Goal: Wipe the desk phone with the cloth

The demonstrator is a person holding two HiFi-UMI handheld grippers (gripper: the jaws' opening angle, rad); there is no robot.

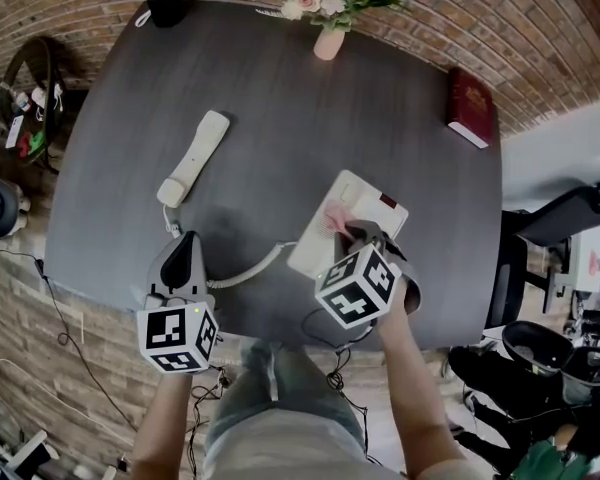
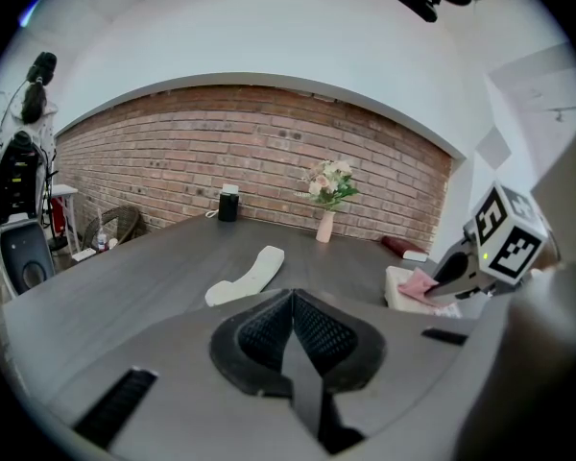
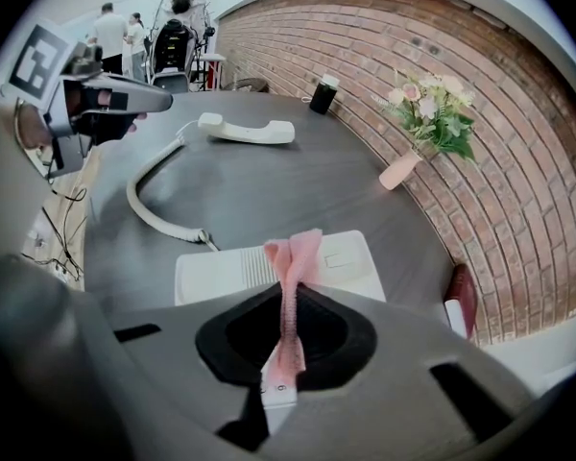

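Right gripper (image 3: 286,301): textured black jaws clamped on a thin, bunched pink cloth (image 3: 293,253), held over the flat cream desk phone (image 1: 370,203) near the table's near edge. Left gripper (image 2: 293,329): jaws pressed together, empty, above the dark matte table (image 1: 280,98). The curved cream handset (image 1: 193,158) lies off the base, toward the left edge.

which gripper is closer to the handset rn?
Left. Left gripper sits just short of the handset, jaws shut; right gripper is farther off, over the phone base, clamping the cloth.
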